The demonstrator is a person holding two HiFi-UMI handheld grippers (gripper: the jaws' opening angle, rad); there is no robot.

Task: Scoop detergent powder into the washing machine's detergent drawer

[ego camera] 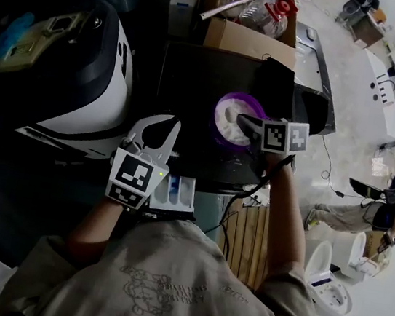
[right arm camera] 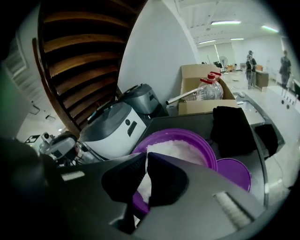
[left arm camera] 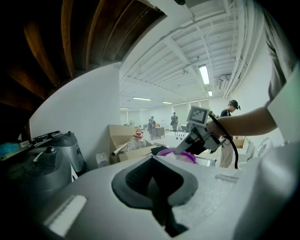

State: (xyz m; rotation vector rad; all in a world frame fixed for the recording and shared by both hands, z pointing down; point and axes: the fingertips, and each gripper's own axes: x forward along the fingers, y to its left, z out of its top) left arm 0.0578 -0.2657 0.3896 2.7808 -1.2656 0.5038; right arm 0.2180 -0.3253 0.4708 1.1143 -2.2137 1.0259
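A purple bowl (ego camera: 220, 113) (right arm camera: 192, 136) of white detergent powder (ego camera: 229, 124) (right arm camera: 180, 150) stands on the dark washing machine top (ego camera: 194, 79). My right gripper (ego camera: 242, 120) (right arm camera: 144, 174) reaches over the bowl's near side. Its jaws are pressed together on a thin white scoop, of which only a sliver shows. The white detergent drawer (ego camera: 175, 193) is pulled out at the machine's front edge. My left gripper (ego camera: 159, 127) (left arm camera: 152, 180) hovers open and empty just left of the drawer and above it. From the left gripper view, the right gripper (left arm camera: 182, 150) is seen dipping into the bowl.
A purple lid (right arm camera: 234, 172) lies beside the bowl, and a black cloth (ego camera: 275, 80) (right arm camera: 232, 126) lies behind it. A cardboard box with a bottle (ego camera: 251, 22) stands at the back. A white and grey appliance (ego camera: 77, 77) sits to the left. A person (ego camera: 366, 212) is at the right.
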